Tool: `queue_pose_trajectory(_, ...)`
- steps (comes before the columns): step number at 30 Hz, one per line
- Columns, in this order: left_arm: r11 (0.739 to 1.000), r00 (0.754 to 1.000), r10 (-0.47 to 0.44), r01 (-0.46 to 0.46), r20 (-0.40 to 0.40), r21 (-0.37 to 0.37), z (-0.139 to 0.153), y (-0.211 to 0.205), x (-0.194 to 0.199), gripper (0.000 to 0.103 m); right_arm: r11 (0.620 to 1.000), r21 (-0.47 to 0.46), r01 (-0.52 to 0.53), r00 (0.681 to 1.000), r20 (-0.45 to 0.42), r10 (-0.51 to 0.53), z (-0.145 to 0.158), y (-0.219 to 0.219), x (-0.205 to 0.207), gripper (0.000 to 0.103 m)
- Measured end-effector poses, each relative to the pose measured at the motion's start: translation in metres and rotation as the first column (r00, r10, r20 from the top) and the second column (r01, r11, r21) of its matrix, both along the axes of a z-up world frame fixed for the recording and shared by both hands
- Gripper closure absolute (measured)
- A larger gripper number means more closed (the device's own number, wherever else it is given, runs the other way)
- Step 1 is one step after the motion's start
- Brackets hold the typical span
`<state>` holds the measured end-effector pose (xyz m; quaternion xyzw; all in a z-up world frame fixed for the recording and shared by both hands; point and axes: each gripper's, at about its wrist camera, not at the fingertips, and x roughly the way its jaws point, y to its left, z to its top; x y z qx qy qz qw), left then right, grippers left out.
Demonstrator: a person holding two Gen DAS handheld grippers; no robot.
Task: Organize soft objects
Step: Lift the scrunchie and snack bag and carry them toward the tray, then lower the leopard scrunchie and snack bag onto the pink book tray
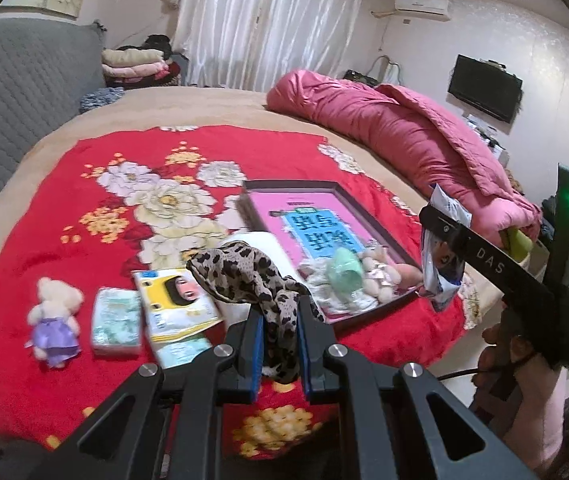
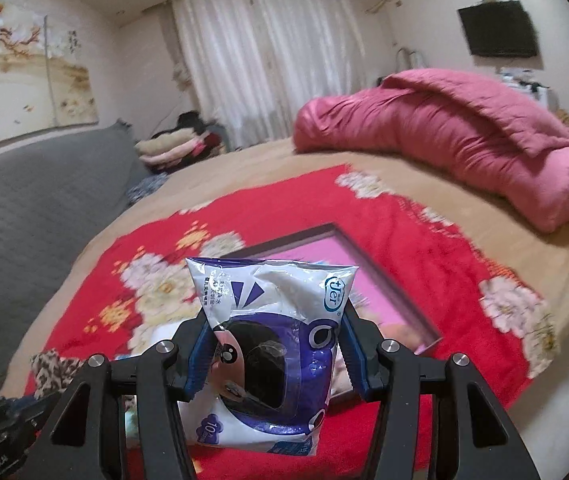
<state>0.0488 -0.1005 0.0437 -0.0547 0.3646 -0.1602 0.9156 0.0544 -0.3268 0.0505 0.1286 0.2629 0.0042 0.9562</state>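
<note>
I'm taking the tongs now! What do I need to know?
Left tongs: shut on the leopard scarf, lifted off the red blanket.
Right tongs: shut on a purple-and-white wipes pack, near the tray.
Done: some small soft things, one green, already lie in the tray.
Left: the plush bear, green tissue pack and yellow packet lie on the blanket, plus what you're holding.

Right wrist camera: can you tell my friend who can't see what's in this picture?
The right gripper squeezes a blue-and-white wipes packet above a red flowered blanket. Behind the packet lies a dark-framed pink tray, with a rolled pink quilt farther back.
</note>
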Motion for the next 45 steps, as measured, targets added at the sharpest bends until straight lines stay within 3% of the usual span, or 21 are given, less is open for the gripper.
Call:
queue_pose_trajectory(9, 0.998, 0.998, -0.061, 0.061, -0.009, 0.02, -0.001, -0.045, 0.032, 0.088, 0.993, 0.033, 0.11, 0.994, -0.005, -0.109, -0.007, -0.041, 0.003, 0.046)
queue_pose_trajectory(20, 0.99, 0.988, -0.121, 0.127, -0.093, 0.065, -0.041, -0.091, 0.06, 0.088, 0.98, 0.071, 0.187, 0.982, -0.018, -0.186, -0.016, -0.077, 0.006, 0.046)
queue_pose_trajectory(37, 0.984, 0.973, -0.152, 0.166, -0.174, 0.069, -0.079, -0.118, 0.09, 0.088, 0.971, 0.083, 0.224, 0.974, -0.06, -0.22, -0.042, -0.096, 0.02, 0.046)
queue_pose_trajectory(45, 0.978, 0.966, -0.186, 0.2, -0.178, 0.064, -0.085, -0.125, 0.092, 0.088, 0.95, 0.045, 0.308, 0.951, -0.044, -0.307, -0.044, -0.106, 0.018, 0.046)
